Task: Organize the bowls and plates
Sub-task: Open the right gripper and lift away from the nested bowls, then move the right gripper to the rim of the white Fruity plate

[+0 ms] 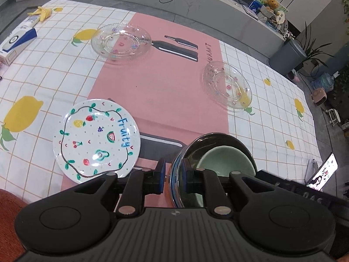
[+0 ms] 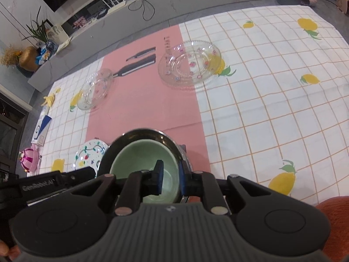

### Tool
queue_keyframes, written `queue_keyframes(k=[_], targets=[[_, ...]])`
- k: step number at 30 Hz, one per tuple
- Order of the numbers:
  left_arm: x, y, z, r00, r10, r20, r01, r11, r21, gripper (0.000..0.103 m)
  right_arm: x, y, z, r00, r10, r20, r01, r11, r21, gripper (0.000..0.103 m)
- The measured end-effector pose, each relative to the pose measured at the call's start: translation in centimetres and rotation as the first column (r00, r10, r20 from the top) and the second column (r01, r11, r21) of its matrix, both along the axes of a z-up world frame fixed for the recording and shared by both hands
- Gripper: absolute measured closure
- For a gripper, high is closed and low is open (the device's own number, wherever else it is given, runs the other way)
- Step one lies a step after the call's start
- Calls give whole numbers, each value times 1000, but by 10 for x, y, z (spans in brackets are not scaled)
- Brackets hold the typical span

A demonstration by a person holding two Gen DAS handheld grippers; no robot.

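Both bowls' [image 2: 144, 159] rims apparently straddled, unclamped.

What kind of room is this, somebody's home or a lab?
Most likely a home living or dining area. A table wears a lemon-print tablecloth with plates such as the painted fruit plate; behind it runs a long low marble ledge with a potted plant and a wifi router.
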State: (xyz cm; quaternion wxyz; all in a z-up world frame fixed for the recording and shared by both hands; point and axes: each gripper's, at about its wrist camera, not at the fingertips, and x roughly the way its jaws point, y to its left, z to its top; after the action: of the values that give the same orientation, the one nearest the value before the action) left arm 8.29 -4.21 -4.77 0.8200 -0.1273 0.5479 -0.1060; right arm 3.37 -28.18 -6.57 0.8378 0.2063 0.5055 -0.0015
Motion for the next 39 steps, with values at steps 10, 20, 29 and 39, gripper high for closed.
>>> queue_keyframes(k=[10, 20, 29, 39], targets=[[0, -5, -7, 999, -27, -40, 26, 999, -32, 88, -4, -9, -10, 999, -11, -41, 14, 998, 60, 96], [-3, 7, 8, 999, -35, -4, 35, 999, -28, 89, -6, -12, -5, 999, -30, -39, 33, 998, 60, 92], [0, 71, 49, 995, 46, 92, -47, 999, 4, 81, 6, 28, 40, 992, 62, 110, -72, 993, 97, 79], [18, 134, 28, 998, 52, 36, -53, 998, 19, 77, 51, 137, 36, 952, 289, 97, -298, 950, 94, 73]])
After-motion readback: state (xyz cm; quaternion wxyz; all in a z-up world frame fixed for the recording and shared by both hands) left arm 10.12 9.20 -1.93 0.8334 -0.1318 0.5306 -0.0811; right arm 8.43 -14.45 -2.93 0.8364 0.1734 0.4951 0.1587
